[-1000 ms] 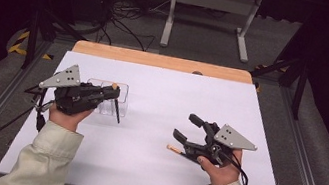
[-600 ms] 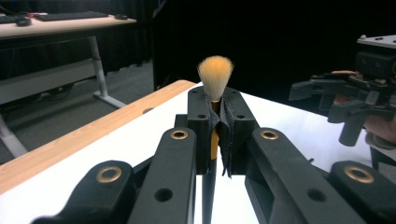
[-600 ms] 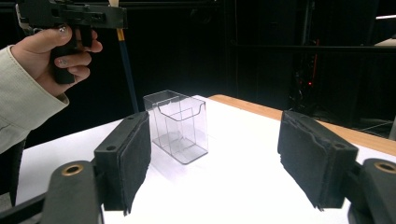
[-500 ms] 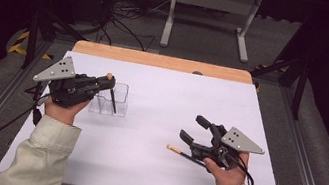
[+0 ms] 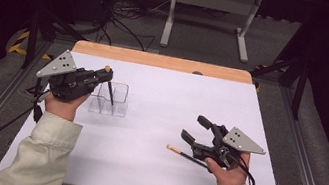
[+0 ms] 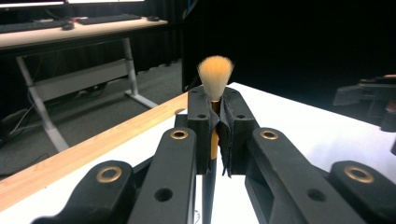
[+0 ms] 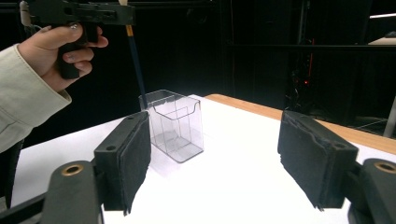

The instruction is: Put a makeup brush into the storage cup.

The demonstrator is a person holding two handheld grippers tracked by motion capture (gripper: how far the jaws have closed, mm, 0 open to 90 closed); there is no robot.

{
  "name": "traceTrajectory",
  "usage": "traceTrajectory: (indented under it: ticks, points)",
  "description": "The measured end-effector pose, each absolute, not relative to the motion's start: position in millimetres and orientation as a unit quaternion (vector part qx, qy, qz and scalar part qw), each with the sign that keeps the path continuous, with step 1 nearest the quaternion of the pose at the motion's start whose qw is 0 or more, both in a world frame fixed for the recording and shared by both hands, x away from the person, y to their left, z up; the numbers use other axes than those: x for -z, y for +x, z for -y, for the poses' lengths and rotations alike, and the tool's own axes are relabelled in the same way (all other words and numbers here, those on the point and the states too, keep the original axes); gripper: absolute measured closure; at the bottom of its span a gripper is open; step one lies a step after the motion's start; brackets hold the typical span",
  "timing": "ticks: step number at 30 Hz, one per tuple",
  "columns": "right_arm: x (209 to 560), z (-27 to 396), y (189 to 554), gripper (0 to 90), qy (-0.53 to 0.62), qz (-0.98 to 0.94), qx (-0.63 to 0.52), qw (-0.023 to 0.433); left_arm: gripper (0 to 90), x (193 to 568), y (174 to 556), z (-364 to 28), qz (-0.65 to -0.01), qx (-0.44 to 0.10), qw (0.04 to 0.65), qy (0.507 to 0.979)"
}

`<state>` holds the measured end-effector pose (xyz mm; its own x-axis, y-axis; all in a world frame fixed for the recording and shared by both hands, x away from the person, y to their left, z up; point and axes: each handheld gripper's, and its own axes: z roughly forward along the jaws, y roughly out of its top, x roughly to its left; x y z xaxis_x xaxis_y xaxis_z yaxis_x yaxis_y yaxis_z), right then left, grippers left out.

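- Nearest the person, the right gripper [image 5: 195, 129] rested low over the white table [image 5: 149, 171], its jaws standing well apart with nothing between the pads; in the right gripper view the gap framed bare tabletop and the organizer.
- Just beside it lay a slim brush-like stick [image 5: 187, 155] with a pale tip; its far end ran under the right hand [image 5: 228, 171], so its length was hidden, and what it was could only be guessed.
- The table's near edge was cut off by both sleeves; open white surface spread between the two hands.
- Farther off, the left gripper [image 5: 104, 75] was clamped tight on a makeup brush [image 6: 215, 77], bristles up; the dark handle [image 5: 110, 92] slanted down into the clear acrylic organizer [image 5: 118, 101].
- The organizer's walls were hard to trace; which compartment the handle's tip stood in could not be told.
- Beyond ran the table's wooden edge strip [image 5: 157, 61], well apart from the organizer.
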<state>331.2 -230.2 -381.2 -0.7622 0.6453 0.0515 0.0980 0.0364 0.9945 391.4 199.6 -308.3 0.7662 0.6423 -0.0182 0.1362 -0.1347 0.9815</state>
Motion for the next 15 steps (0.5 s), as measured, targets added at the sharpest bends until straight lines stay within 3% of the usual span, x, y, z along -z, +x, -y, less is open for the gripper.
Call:
traceTrajectory:
  ticks: [15]
  points:
    - [382.1, 228.5, 328.6, 26.7, 0.268, -0.688, -0.641, 0.209, 83.9, 311.9, 395.6, -201.7, -0.299, -0.28, 0.592, 0.694]
